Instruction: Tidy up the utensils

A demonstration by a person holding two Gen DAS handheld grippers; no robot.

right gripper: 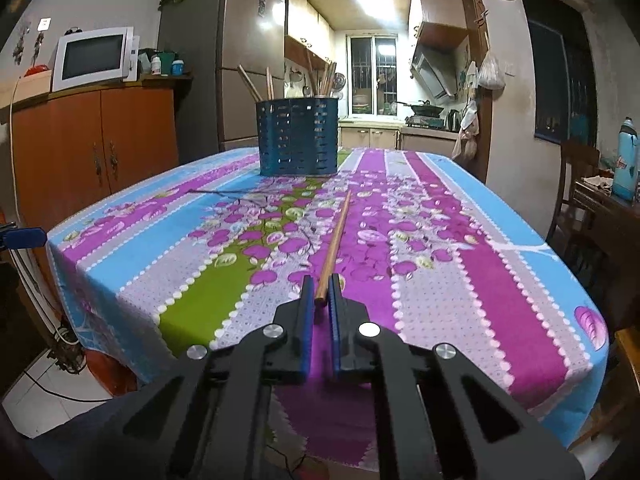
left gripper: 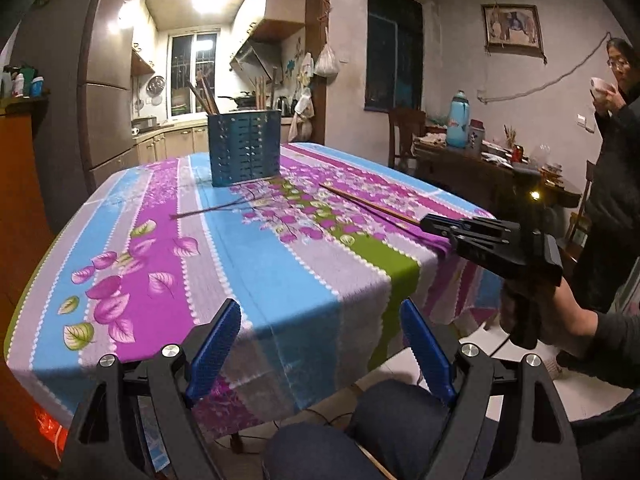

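The right gripper has its ribbed blue jaws nearly closed around a slim wooden chopstick, apparently touching it; beyond stands the perforated blue holder. The left gripper gapes wide, holding nothing.

One holder, two loose chopsticks (table)

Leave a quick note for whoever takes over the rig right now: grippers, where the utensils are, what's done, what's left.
Left gripper: open, empty, at the table's near edge.
Right gripper: fingers closed around the near end of the wooden chopstick, which lies on the tablecloth.
Blue holder at the far end already holds several chopsticks.
A dark chopstick lies on the cloth, near the holder.
Left: both loose chopsticks into the holder.
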